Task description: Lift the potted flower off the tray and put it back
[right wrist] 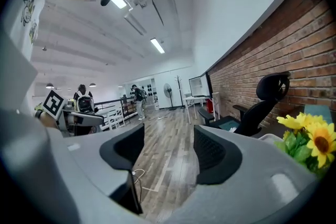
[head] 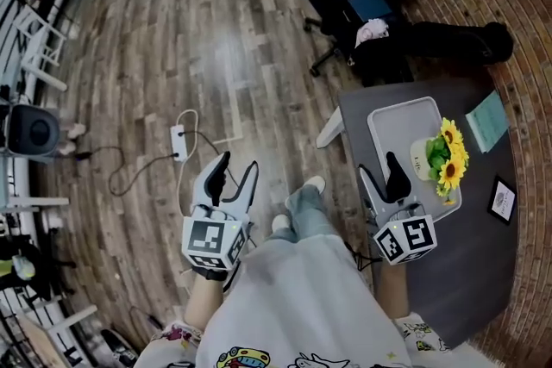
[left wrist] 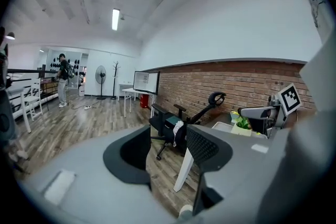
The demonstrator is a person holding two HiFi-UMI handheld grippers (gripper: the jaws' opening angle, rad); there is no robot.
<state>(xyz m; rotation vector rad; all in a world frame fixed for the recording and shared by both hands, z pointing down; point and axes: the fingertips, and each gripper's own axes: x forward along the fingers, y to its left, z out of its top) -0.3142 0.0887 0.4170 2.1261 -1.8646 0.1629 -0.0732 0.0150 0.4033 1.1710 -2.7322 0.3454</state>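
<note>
Dark table (head: 470, 271) with grey tray (head: 398, 121)

My feeds are bright and evenly lit. Ceiling strip lights (left wrist: 115, 19) burn white in both gripper views (no detail left in them), and the wooden floor (head: 226, 47) carries a pale sheen under them in the head view. Shadows are soft and faint. Both gripper views bulge like a fisheye and fall to black at the corners; the left gripper (left wrist: 168, 147) and right gripper (right wrist: 168, 149) sit slightly soft close to the lens, the room behind crisper.
</note>
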